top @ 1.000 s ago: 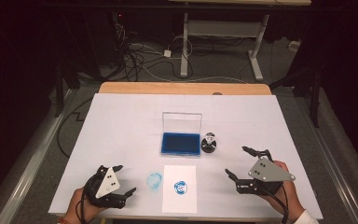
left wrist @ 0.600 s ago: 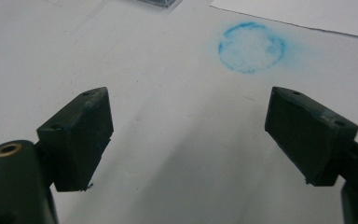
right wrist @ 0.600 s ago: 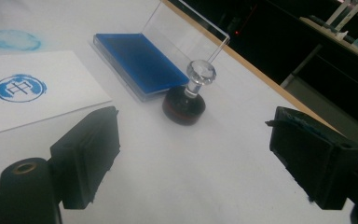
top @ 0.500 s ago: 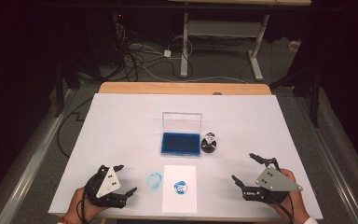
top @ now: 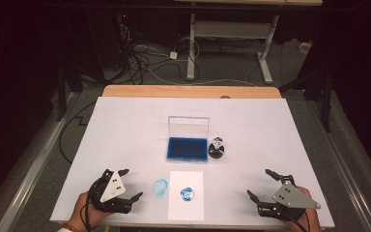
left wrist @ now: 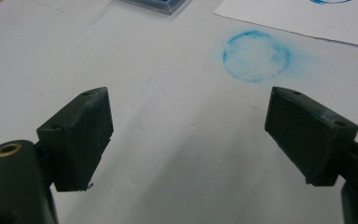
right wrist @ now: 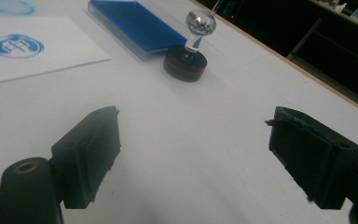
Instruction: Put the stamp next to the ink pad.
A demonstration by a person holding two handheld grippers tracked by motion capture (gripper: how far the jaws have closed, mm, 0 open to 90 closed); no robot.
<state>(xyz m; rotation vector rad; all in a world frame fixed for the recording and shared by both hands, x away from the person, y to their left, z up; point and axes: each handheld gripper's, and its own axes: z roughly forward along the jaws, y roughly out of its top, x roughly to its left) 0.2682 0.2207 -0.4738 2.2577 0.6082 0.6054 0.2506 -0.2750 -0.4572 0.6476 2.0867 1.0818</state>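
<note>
- Black left tool (top: 131,184) rests released at the surface's (top: 125,130) near-left corner, beside a blue ink ring (top: 160,186).
- Right tool (top: 265,186), also released, near-right corner, well apart from the stamp (top: 217,149).

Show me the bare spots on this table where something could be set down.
Free: behind the ink pad toward the far edge, left of it above the left tongs, and right of the stamp above the right tongs. Crowded: the middle, around the paper and blue smudge.
</note>
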